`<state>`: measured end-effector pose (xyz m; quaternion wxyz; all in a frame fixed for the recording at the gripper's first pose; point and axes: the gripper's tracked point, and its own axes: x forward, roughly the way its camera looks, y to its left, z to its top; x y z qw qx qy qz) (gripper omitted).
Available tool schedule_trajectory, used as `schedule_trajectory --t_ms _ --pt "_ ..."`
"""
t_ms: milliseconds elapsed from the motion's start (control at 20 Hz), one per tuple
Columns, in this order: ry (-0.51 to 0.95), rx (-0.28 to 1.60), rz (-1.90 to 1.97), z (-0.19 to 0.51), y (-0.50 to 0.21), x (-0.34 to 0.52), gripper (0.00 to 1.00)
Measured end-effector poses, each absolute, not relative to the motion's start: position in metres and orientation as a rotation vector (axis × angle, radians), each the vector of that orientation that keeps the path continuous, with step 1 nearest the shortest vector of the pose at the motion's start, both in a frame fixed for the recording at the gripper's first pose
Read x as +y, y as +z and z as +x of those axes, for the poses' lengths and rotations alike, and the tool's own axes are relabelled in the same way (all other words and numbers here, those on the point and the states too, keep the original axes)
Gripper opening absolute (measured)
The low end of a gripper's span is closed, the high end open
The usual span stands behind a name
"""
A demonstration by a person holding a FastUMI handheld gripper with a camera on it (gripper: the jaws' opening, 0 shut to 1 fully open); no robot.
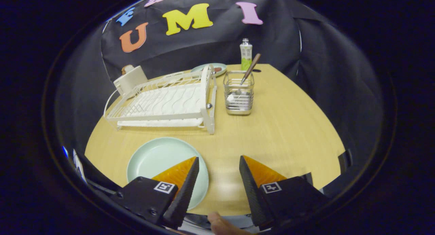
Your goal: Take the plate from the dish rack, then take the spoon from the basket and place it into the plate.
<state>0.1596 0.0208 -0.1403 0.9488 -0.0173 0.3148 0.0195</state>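
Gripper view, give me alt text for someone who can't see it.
The open gripper hovers over a wooden table, its left finger above a pale green plate. Beyond stand an empty white dish rack and a wire basket holding a spoon.

- The gripper (218, 172) sits at the lower centre of the frame, its two wedge-shaped fingers (186, 184) spread apart, gripping nothing.
- A person's fingertip (221, 224) shows at the bottom edge, below the fingers.

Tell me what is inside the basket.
The basket holds one spoon, bowl down, its handle leaning out over the rim. Pale shapes at the bottom are too blurred by the wires to identify. The gripper is open, well short of it, above the table.
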Motion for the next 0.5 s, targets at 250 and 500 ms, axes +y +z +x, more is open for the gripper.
schedule_trajectory --t_ms 250,500 --pt "0.013 0.484 0.005 0.192 -0.102 -0.006 0.86" --pt "0.086 0.317 0.002 0.248 -0.066 -0.016 0.91"
